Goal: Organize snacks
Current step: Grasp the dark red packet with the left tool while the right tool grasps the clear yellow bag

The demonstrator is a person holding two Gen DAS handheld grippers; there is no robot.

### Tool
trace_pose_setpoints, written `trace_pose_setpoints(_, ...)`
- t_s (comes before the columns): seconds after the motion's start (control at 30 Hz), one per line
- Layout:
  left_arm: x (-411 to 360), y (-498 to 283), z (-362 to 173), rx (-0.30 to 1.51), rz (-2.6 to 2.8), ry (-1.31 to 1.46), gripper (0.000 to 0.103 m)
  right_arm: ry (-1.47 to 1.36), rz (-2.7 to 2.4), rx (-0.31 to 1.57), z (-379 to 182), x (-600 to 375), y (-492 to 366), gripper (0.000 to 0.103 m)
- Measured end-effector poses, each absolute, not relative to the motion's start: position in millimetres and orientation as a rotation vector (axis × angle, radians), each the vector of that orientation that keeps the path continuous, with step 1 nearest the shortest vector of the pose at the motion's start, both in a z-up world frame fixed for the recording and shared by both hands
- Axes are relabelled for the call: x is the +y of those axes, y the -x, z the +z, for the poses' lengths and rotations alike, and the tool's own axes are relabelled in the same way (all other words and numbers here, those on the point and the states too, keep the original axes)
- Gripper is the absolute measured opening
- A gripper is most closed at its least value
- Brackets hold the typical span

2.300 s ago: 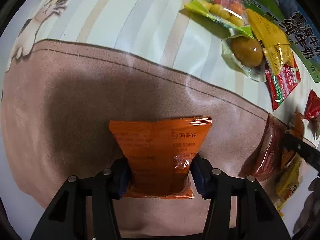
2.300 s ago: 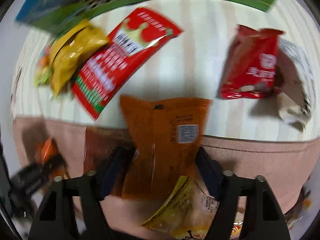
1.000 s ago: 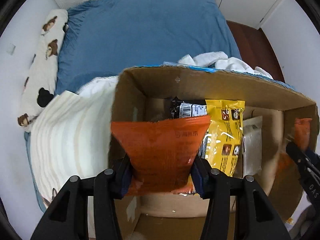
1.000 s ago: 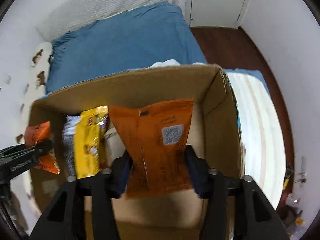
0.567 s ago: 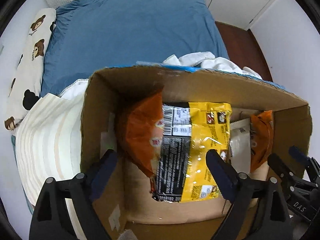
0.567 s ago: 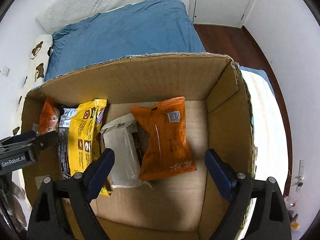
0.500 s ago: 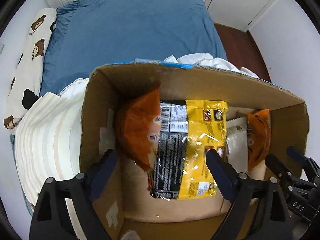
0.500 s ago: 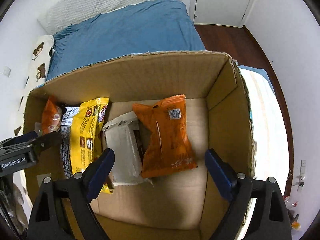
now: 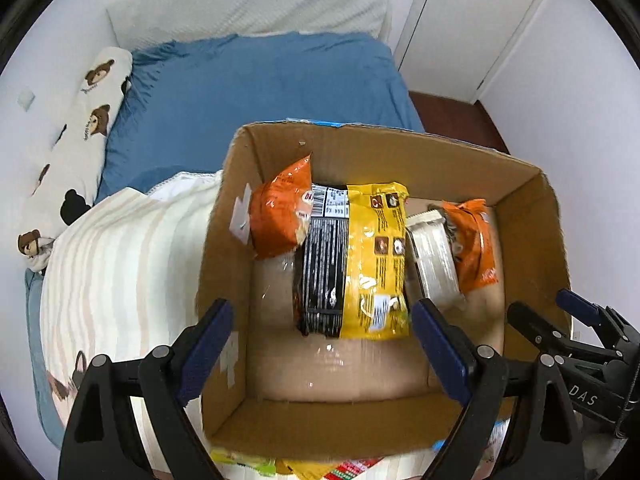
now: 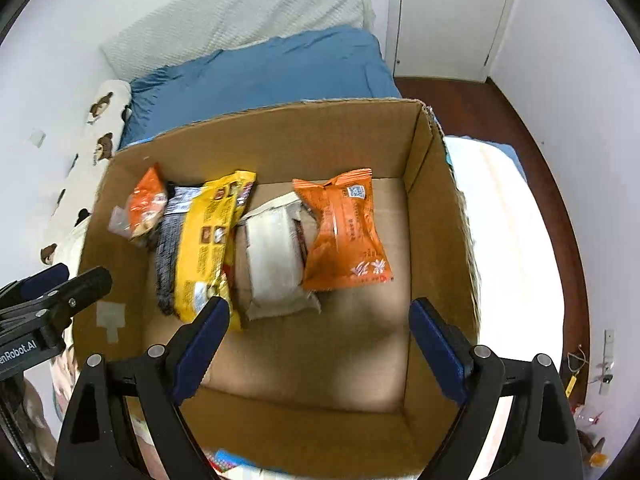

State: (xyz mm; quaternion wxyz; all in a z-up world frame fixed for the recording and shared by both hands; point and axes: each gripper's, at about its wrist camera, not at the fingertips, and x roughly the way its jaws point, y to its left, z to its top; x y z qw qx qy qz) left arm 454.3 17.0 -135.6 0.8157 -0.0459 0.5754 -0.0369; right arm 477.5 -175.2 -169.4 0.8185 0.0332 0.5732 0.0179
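Both claws up over the cardboard box [image 10: 436, 184], nothing in either. Left gripper [image 9: 320, 344] jaws spread wide, released; right gripper [image 10: 318, 338] same, wide apart and empty. In the box: orange packet [image 9: 280, 216] at far left against the wall, black-and-yellow bag [image 9: 360, 260] beside it w/ edges overlapping, white packet [image 10: 274, 256] next, second orange packet [image 10: 344, 232] to the right, lying partly on the white one. Box sits on a striped blanket [image 9: 120, 264]; blue bedding [image 9: 248, 92] beyond.
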Motion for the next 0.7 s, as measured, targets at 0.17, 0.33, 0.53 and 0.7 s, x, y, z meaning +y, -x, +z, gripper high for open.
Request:
trace_pose_setpoints(0.17,17,-418,-112,1.166,-0.093,0.102,0.091,-0.069,0.058,1.165,-143,-173,-439,0.093)
trace_pose_setpoints(0.33,19,-377,-90,1.117,-0.116,0.115,0.091,-0.103,0.099,1.114,-114,-171,-395,0.093)
trace_pose_setpoints(0.53,16,-306,-99,1.124,-0.117,0.076,0.091,-0.134,0.150,1.170,-122,-171,-317,0.093)
trace_pose_setpoints(0.7,17,-237,-159,1.255,-0.093,0.029,0.091,-0.052,0.210,1.370,-183,-167,-244,0.093)
